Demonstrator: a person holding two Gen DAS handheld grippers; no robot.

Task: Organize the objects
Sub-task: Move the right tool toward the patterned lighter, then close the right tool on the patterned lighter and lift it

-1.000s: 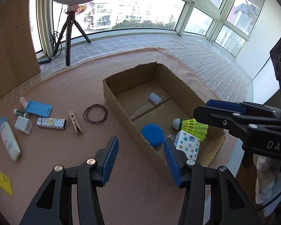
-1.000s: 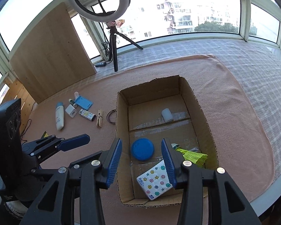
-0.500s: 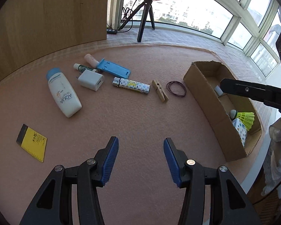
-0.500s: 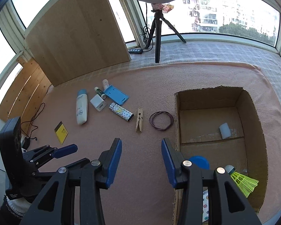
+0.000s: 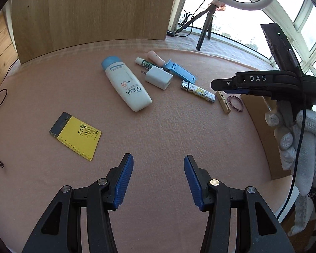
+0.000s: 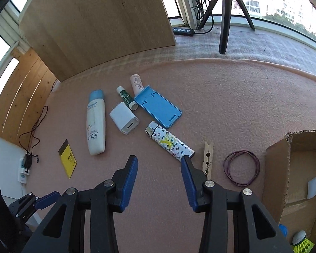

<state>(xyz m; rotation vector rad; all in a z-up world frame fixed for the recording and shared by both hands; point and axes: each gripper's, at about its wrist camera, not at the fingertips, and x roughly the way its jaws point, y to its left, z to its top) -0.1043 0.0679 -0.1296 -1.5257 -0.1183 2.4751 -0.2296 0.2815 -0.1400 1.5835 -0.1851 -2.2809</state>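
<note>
Your left tool point(image 5: 158, 179) and right tool point(image 6: 159, 177) both hover released and empty over the pink counter point(image 6: 221, 97). The patterned lighter point(image 6: 170, 143) lies just beyond your right tool, beside the clothespin point(image 6: 207, 156); the cardboard box point(image 6: 278, 168) sits right.

Both cameras look steeply down along their own fingers onto the pink mat point(image 5: 168, 130), from fairly close above it. The left wrist view faces the wooden panel point(image 5: 90, 10) at the mat's far edge, with the right gripper point(image 5: 219, 83) entering from the right. The right wrist view sits nearer the cardboard box point(image 6: 284, 168) at its right edge. Both share the sunscreen bottle point(image 5: 126, 86) point(image 6: 96, 122), white charger point(image 5: 158, 77) point(image 6: 124, 118), patterned lighter point(image 5: 198, 91) point(image 6: 169, 143) and tripod point(image 6: 224, 14).
</note>
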